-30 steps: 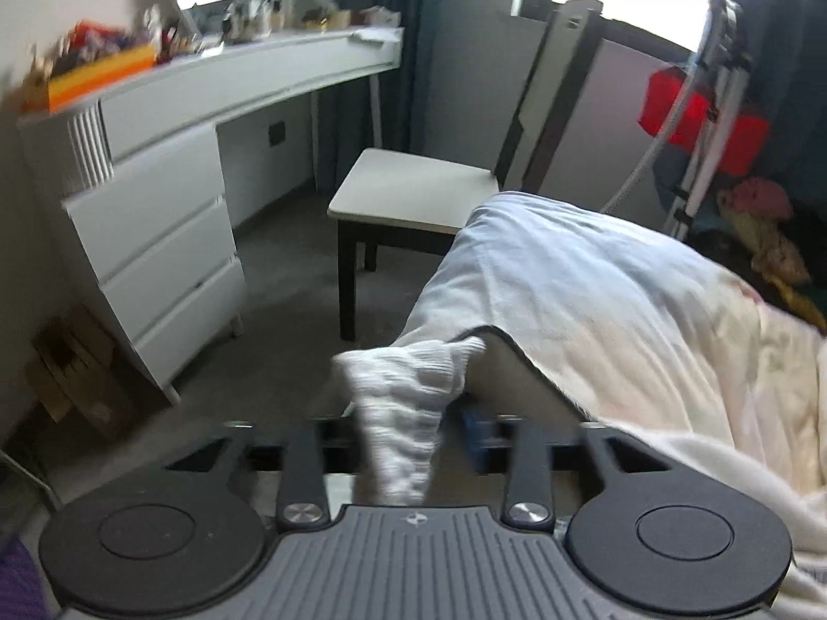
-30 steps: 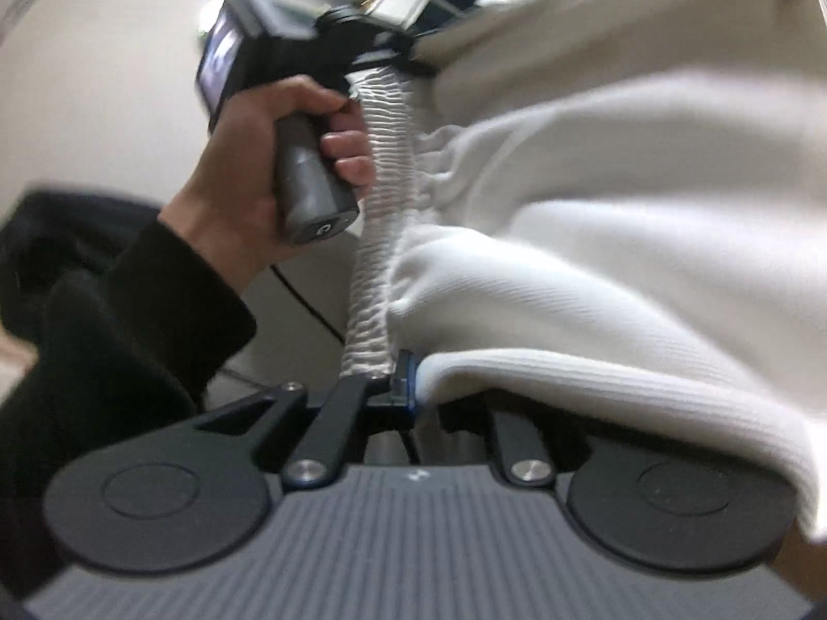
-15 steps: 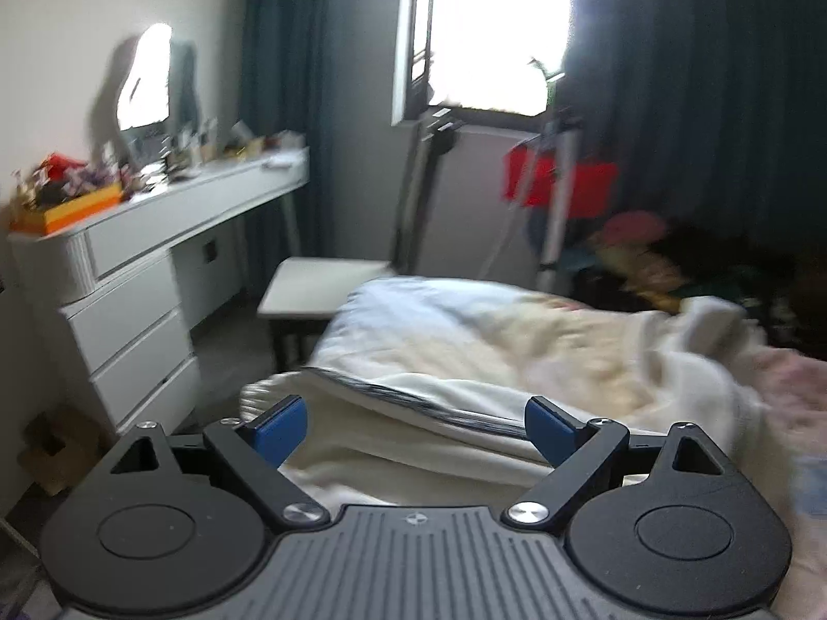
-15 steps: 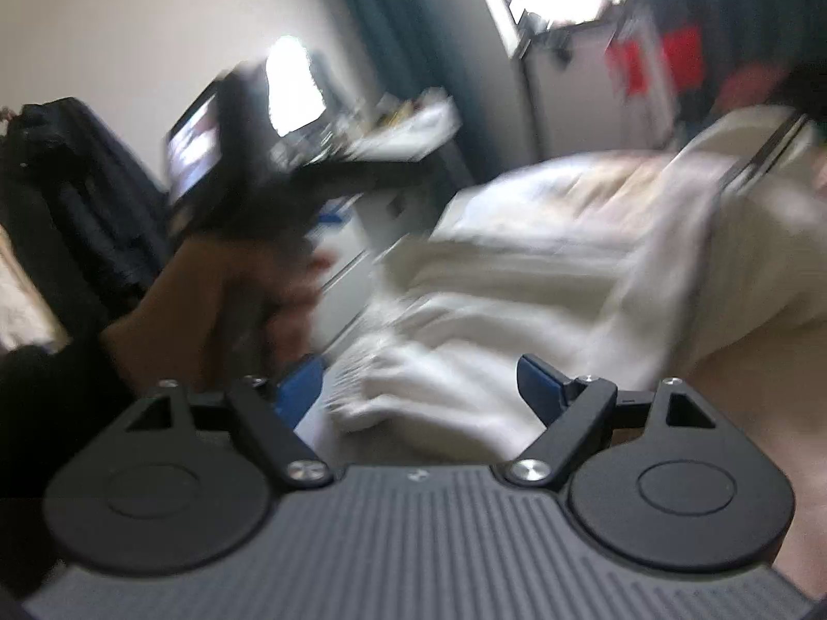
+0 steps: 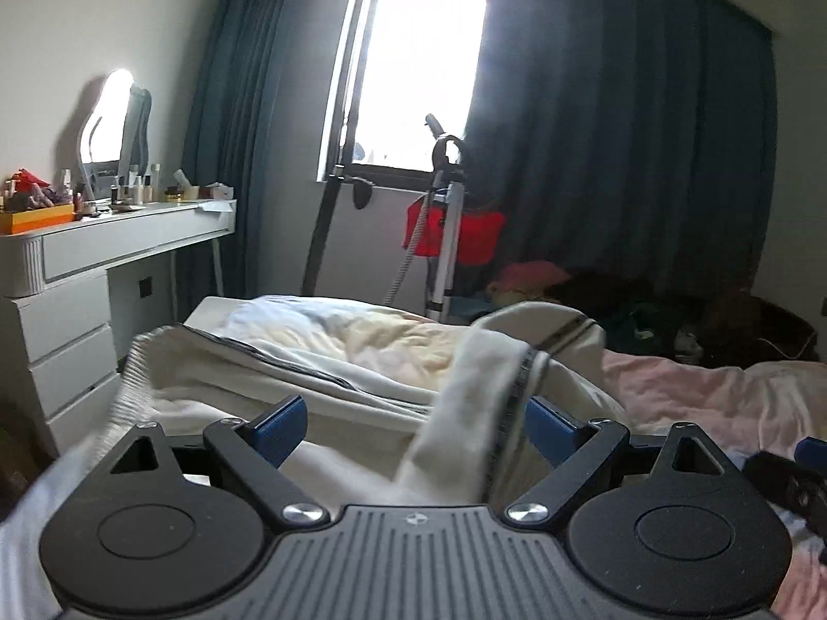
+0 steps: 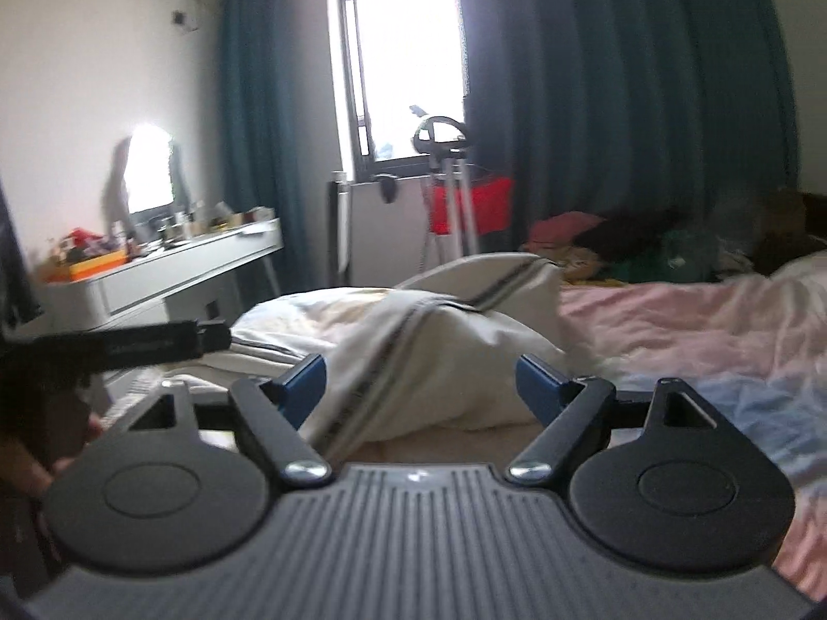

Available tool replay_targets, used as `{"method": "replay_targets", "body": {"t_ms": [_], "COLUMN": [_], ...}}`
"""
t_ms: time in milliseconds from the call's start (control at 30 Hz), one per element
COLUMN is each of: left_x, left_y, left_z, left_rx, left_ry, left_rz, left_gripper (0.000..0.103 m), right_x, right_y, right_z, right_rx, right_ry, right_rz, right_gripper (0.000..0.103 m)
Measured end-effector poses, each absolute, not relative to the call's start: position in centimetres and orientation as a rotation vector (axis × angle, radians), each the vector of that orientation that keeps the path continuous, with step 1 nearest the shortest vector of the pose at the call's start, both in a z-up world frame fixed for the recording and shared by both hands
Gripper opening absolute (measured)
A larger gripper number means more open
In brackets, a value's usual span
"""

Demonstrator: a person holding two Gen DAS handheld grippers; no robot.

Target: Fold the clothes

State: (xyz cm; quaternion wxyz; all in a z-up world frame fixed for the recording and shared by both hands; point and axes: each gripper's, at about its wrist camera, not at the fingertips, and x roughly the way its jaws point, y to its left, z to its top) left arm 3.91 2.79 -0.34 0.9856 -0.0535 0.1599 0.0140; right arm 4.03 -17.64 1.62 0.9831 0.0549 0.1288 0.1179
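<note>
Left gripper (image 5: 416, 426): jaws spread wide, nothing pinched. A raised fold of the cream garment (image 5: 475, 413) stands between the two blue pads (image 5: 281, 421), nearer the right pad.

Right gripper (image 6: 419, 387): jaws spread wide, nothing pinched. The same garment (image 6: 439, 356) lies bunched just beyond the fingertips, with one dark stripe running along it.

Location of work item: one garment, heaped on the near left part of the bed (image 6: 698, 320), over a pale quilt (image 5: 362, 333). Its ribbed hem (image 5: 129, 387) hangs at the left bed edge.

Clearances: pink sheet surface lies open to the right of the heap. On the left, a floor gap separates the bed edge from one white dresser (image 5: 67, 310) with three visible drawers. At the far end stand one window (image 5: 413, 57), dark curtains (image 5: 620, 155) and one red-bagged stand (image 5: 455, 237).

The left tool's body (image 6: 129, 343) shows at the left edge of the right wrist view.
</note>
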Motion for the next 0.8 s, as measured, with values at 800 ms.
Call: {"method": "replay_targets", "body": {"t_ms": [800], "left_x": [22.1], "left_y": [-4.0], "left_z": [-7.3], "left_rx": [0.148], "left_ry": [0.421], "left_rz": [-0.061], "left_gripper": [0.093], "right_x": [5.1], "right_y": [-22.0], "right_z": [-0.9], "right_rx": [0.277], "right_ry": [0.389], "right_rz": [0.19], "right_gripper": [0.083]}}
